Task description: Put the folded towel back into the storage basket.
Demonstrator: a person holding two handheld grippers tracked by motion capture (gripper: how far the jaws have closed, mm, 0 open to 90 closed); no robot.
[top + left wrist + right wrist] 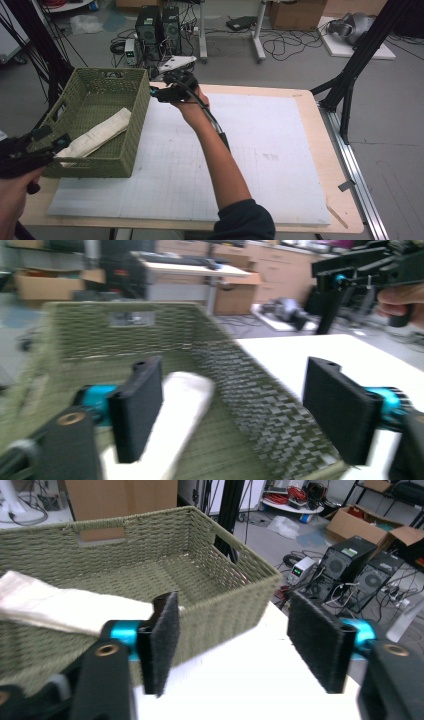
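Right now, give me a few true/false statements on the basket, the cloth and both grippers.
1. The folded cloth lies inside the green basket. True.
2. The right gripper is shut on the cloth. False: its jaws stand apart with nothing between them.
3. The basket sits on the floor. False: it sits on the table, at its left end.
4. The left gripper is open, jaws apart at the basket's near end. True.
5. The cloth is bright red. False: it is off-white.
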